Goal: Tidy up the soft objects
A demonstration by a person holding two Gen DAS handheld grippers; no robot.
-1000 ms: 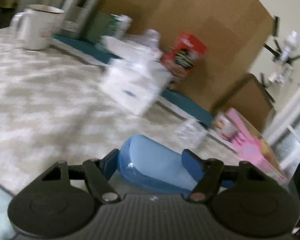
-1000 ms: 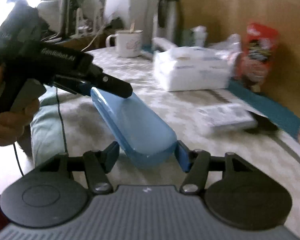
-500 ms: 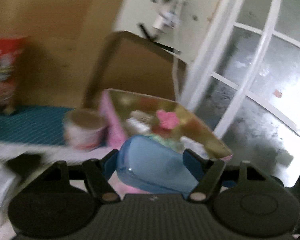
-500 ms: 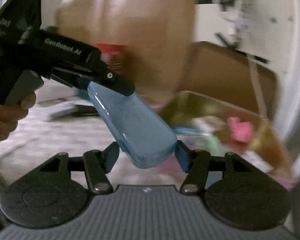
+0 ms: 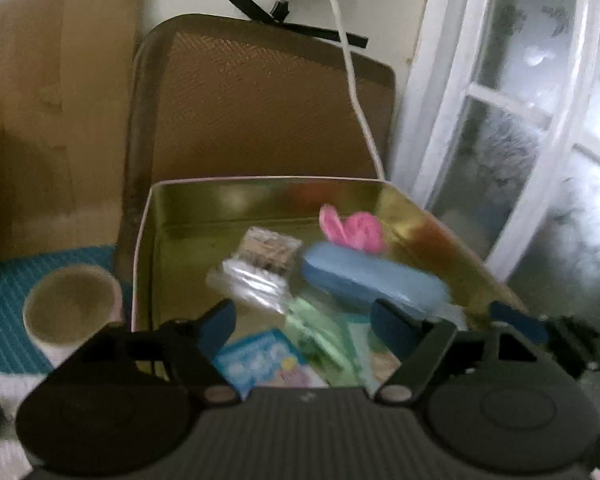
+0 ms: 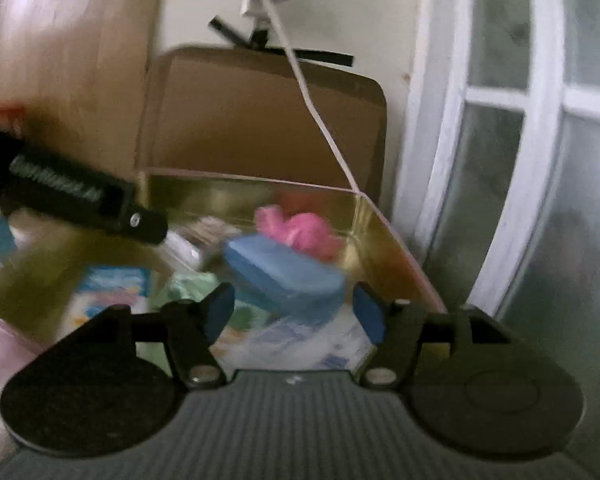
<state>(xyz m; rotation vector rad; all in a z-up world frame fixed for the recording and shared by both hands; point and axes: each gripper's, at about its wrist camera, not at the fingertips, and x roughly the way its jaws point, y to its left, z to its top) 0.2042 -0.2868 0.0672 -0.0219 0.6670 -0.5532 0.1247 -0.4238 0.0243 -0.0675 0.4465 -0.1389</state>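
A long light-blue soft case (image 5: 374, 278) lies inside the gold-lined box (image 5: 188, 196), on top of packets and next to a pink soft item (image 5: 356, 230). My left gripper (image 5: 302, 320) is open and empty just above the box's near side. My right gripper (image 6: 294, 308) is open, with the blue case (image 6: 288, 276) just beyond its fingertips and free of them. The left gripper's black finger (image 6: 100, 208) shows at the left of the right wrist view. The pink item (image 6: 300, 232) sits behind the case.
The box (image 6: 384, 232) holds a blue-and-white packet (image 5: 260, 356), a green packet (image 5: 320, 332) and clear wrapped items (image 5: 256, 276). A white cup (image 5: 70, 308) stands left of the box on a teal mat. A brown box lid, a white cable and a window frame stand behind.
Both grippers carried the blue case from over the table to the box, then opened. The case dropped out of them and now lies in the box.
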